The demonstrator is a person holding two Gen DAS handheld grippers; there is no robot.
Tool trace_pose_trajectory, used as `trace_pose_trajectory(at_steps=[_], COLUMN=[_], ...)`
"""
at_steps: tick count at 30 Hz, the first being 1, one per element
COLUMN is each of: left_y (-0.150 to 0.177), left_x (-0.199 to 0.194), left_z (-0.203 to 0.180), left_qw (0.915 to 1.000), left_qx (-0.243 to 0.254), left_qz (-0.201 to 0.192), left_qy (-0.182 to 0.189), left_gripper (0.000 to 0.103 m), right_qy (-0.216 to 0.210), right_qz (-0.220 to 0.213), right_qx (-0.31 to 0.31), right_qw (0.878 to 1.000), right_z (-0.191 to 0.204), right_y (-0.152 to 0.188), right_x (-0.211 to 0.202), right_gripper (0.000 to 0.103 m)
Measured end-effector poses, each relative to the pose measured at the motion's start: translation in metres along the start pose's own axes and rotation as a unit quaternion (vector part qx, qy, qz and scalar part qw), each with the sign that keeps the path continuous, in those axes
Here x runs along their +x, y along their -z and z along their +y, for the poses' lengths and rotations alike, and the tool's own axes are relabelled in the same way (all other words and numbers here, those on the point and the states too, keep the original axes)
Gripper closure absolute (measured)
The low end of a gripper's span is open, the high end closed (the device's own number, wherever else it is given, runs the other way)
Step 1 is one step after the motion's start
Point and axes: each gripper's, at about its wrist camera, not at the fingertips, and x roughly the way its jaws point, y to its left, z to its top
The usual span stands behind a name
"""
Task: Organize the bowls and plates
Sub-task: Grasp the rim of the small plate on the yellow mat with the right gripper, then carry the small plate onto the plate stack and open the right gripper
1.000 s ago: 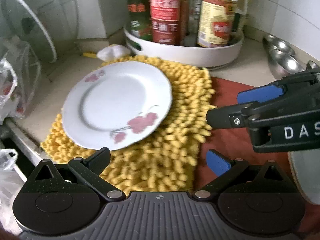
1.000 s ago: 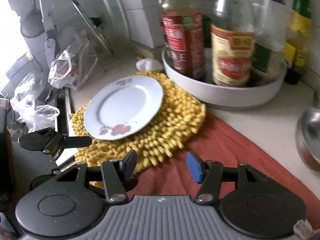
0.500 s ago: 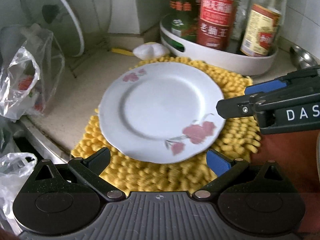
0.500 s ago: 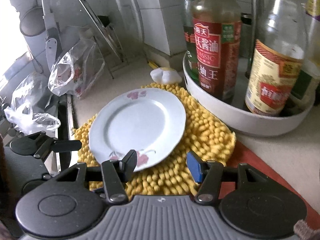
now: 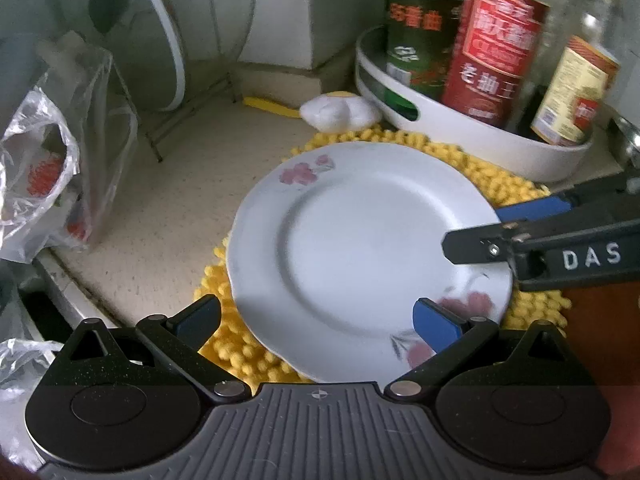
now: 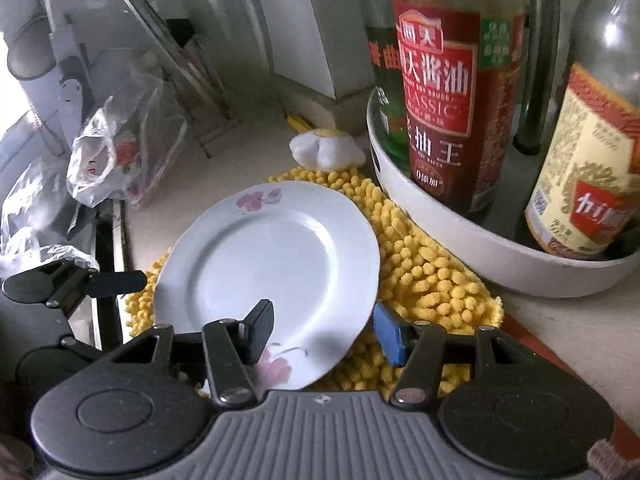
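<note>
A white plate (image 5: 360, 240) with pink flowers lies on a yellow chenille mat (image 5: 472, 168); it also shows in the right wrist view (image 6: 272, 264). My left gripper (image 5: 316, 320) is open, its fingers either side of the plate's near rim. My right gripper (image 6: 324, 330) is open, its jaws straddling the plate's right rim; it reaches in from the right in the left wrist view (image 5: 480, 228). My left gripper also shows at the left of the right wrist view (image 6: 80, 284).
A white round tray (image 5: 460, 124) with sauce bottles (image 6: 444, 92) stands behind the mat. A glass pot lid (image 5: 132, 32) leans in a rack at back left. Plastic bags (image 5: 52, 176) lie left. A white and yellow scrubber (image 5: 340, 112) sits behind the plate.
Both grippers have moved forward to the plate. The plate now lies between each gripper's open fingers. The plate has not moved on the mat.
</note>
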Motion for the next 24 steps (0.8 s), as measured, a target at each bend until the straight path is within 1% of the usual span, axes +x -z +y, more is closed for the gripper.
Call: trace_pose_trajectory(at_steps=[8,11,14,17,20,24], left_y=[-0.014,-0.016,-0.016,-0.015,-0.014,-0.011], left_x=[0.016,0.02,0.02,0.018,0.013,0.003], left_z=[0.013,0.013,0.012,0.014,0.02,0.024], left_qw=[0.9994,0.9988,0.9989,0.9985,0.9975,0.9968], left_qx=[-0.027,-0.033,-0.031,-0.038,-0.057,-0.064], left_qz=[0.005,0.004,-0.002,-0.003,-0.004,-0.015], left_qy=[0.021,0.037,0.036,0.038,0.042,0.045], left_gripper=[0.0,0.001,0.001,0.003,0.006,0.006], right_qy=[-0.017,-0.017,-0.022,-0.03,-0.022,-0.031], right_qz=[0.025,0.027,0.024,0.027,0.027,0.022], right_qx=[0.02,0.026,0.039,0.053,0.053,0.061], right_qw=[0.999,0.999,0.999,0.998,0.998,0.997], right_z=[-0.008,-0.01,-0.016,-0.022,-0.017,-0.014], right_y=[-0.011,-0.011,-0.01,-0.009,-0.011,-0.012], right_x=[0.02,0.02,0.018,0.025,0.024,0.011], right_gripper=[0.051,0.056,0.059,0.063,0.063,0.063])
